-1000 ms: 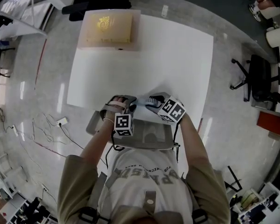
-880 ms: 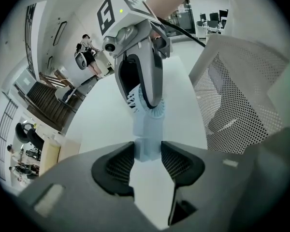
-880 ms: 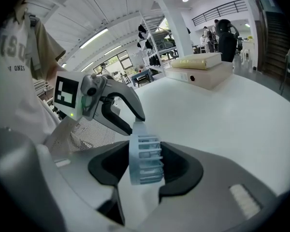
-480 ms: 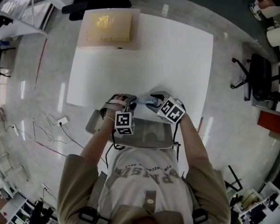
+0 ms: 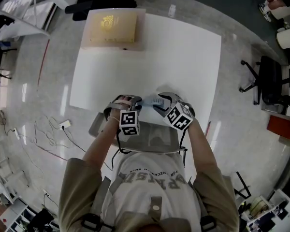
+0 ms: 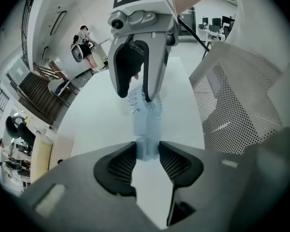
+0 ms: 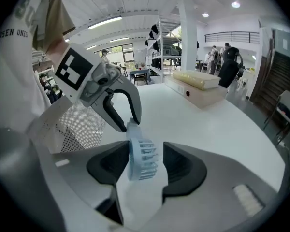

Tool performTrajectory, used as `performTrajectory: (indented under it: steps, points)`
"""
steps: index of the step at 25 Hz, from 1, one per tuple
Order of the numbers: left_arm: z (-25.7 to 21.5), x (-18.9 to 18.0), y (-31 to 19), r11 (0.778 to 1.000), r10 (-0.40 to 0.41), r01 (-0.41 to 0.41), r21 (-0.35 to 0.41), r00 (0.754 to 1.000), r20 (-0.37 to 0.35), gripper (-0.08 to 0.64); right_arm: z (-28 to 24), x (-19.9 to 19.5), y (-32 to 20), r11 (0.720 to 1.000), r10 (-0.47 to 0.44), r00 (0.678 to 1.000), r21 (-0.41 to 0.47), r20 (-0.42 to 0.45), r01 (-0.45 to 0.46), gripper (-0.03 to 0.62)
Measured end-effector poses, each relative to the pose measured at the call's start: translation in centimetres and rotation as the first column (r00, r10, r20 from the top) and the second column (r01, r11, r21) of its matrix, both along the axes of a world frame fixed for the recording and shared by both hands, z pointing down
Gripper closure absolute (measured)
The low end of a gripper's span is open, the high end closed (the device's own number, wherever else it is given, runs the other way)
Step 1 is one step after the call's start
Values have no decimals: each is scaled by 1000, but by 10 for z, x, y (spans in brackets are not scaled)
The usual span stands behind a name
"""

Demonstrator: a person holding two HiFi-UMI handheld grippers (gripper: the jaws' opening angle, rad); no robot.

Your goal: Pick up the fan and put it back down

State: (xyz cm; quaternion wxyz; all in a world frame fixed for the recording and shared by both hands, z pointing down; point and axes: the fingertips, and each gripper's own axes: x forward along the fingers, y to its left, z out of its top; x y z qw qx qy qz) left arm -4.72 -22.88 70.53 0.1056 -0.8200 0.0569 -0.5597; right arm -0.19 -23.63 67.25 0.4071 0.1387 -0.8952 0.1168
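Over the near edge of the white desk (image 5: 183,57): pale blue plastic fan (image 5: 149,102), held off the surface. Its long axis runs crosswise between the two grippers, with the slim flat handle toward the left gripper (image 6: 147,156) and the round ribbed head toward the right gripper (image 7: 147,166). Left jaws have just been closing and now clamp the handle tip. Right jaws have just been opening; the head sits between them with a gap on one side.

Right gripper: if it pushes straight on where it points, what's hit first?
The light blue fan, already between the fingers of the right gripper, which have just been opening. Right behind it the left gripper has just been closing its fingers on the handle; depth between them is unclear.
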Motion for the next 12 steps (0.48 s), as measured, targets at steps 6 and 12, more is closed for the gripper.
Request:
performTrajectory:
  steps: [6, 12]
  points:
    - [-1, 0, -1, 999, 4, -4, -52, 1000, 6, 400, -14, 5, 14, 974, -125, 987, 176, -104, 142, 376]
    - [2, 0, -1, 996, 17, -16, -88, 1000, 11, 402, 4, 10, 28, 926, -251, 929, 213, -273, 313, 333]
